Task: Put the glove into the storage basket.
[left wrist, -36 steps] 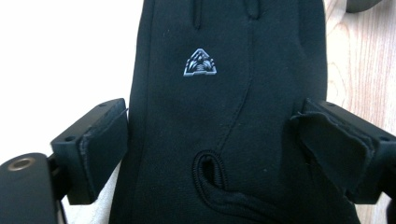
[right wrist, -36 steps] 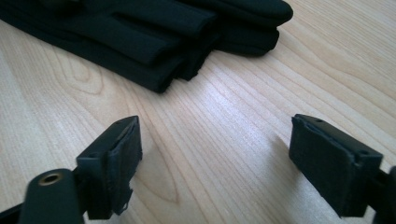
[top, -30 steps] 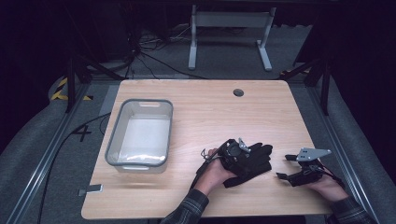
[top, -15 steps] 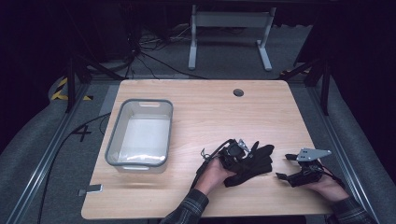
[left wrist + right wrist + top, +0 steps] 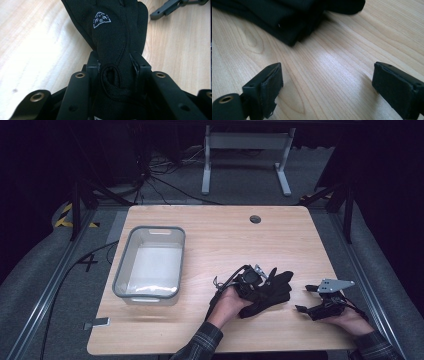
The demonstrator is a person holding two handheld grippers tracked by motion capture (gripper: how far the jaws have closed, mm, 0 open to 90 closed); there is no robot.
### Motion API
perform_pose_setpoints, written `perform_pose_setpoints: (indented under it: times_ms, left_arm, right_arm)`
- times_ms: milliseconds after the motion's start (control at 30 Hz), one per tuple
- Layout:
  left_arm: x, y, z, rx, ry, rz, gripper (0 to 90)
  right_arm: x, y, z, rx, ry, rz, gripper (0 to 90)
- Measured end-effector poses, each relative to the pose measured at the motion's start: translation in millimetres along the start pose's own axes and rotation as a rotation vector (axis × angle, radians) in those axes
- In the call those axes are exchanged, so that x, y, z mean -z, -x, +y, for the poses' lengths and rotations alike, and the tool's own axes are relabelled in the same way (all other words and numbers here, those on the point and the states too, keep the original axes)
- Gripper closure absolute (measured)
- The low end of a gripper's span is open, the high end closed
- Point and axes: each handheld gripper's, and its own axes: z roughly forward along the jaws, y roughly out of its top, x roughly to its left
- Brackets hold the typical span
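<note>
Pale wood-grain surfacing covers the desk (image 5: 210, 240), which stands on a dark floor among cables and a grey metal stand (image 5: 245, 155).

Left tool (image 5: 260, 279): held in the person's left hand (image 5: 227, 304) near the front edge of the desk. In the left gripper view its two black jaws press against both sides of a black glove (image 5: 117, 32), gripping it at the cuff end. The jaws have just been closing, with the glove between them. From the jaws the glove runs straight ahead, away from the tool, and lies on the wood. A small white emblem (image 5: 101, 20) sits on the glove's back, ahead of the jaws and slightly left of their centre line. In the high view the glove (image 5: 272, 290) shows as a dark bundle directly ahead of the left tool, its finger ends pointing toward the right tool.

Right tool (image 5: 304, 299): held in the person's right hand (image 5: 350, 320), low over the desk near the front right corner. Its jaws stand wide apart with bare wood between them and nothing in their grip. Ahead of this tool and to its left, apart from the jaws, lies the edge of the black glove (image 5: 287, 17).

Farther off, well apart on the far side of the left tool, a clear plastic bin (image 5: 131, 285) rests on the desk. A round cable hole (image 5: 255, 219) sits near the far edge.
</note>
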Motion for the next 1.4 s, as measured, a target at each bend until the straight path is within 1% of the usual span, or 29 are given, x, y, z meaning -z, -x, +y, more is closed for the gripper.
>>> perform_pose_setpoints:
  times_ms: [167, 233, 400, 533, 600, 633, 667, 800, 933, 967, 1033, 1067, 1133, 1200, 1233, 1400]
  left_arm:
    - [18.5, -1.7, 2.7, 0.013, 0.013, 0.022, 66.7]
    - [28.7, -5.2, 2.7, 0.028, 0.029, 0.035, 66.7]
    - [48.8, -12.5, 2.4, 0.040, 0.053, 0.057, 66.6]
    - [66.6, -17.6, 1.2, 0.054, 0.070, 0.086, 66.5]
    - [78.5, -21.1, -0.5, 0.068, 0.088, 0.105, 66.5]
    - [83.2, -22.5, -1.2, 0.070, 0.092, 0.110, 66.5]
    - [83.2, -22.5, -1.2, 0.070, 0.092, 0.110, 66.4]
    - [103.0, -28.9, -5.0, 0.087, 0.114, 0.138, 66.4]
    - [114.5, -33.6, -8.4, 0.101, 0.112, 0.166, 66.3]
    - [114.5, -33.6, -8.4, 0.101, 0.112, 0.166, 66.3]
    - [120.5, -36.8, -11.1, 0.107, 0.112, 0.177, 66.3]
    - [125.8, -40.0, -14.1, 0.113, 0.119, 0.176, 66.3]
    - [130.9, -43.6, -18.1, 0.124, 0.128, 0.185, 66.3]
    - [135.8, -46.9, -22.6, 0.137, 0.135, 0.201, 66.3]
    - [135.8, -46.9, -22.6, 0.137, 0.135, 0.201, 66.3]
    - [151.6, -54.4, -33.6, 0.164, 0.145, 0.241, 66.3]
  right_arm:
    - [0.0, 0.0, 0.0, 0.000, 0.000, 0.000, 10.4]
    - [0.0, 0.0, 0.0, 0.000, 0.000, 0.000, 10.4]
    - [0.0, 0.0, 0.0, 0.000, 0.000, 0.001, 10.3]
    - [-0.1, 0.0, 0.0, 0.000, 0.000, 0.001, 10.3]
    - [-0.1, 0.0, 0.0, 0.000, 0.000, 0.001, 10.3]
    - [0.0, 0.0, 0.0, 0.000, 0.000, 0.001, 10.3]
    - [0.0, 0.0, 0.0, 0.000, 0.000, 0.001, 10.3]
    - [-0.1, 0.0, 0.0, 0.000, 0.000, 0.000, 10.3]
    - [-0.1, -0.1, 0.1, -0.001, 0.001, 0.001, 10.3]
    - [-0.1, -0.1, 0.1, -0.001, 0.001, 0.001, 10.3]
    - [-0.1, 0.0, 0.0, 0.000, 0.000, 0.001, 10.3]
    - [-0.1, -0.1, 0.0, -0.001, 0.001, 0.001, 10.3]
    - [-0.1, -0.1, 0.1, -0.002, 0.001, 0.001, 10.3]
    - [-0.1, -0.1, 0.1, -0.002, 0.001, 0.001, 10.3]
    - [-0.1, -0.1, 0.1, -0.002, 0.001, 0.001, 10.3]
    - [-0.1, -0.1, 0.0, -0.001, 0.001, 0.001, 10.3]
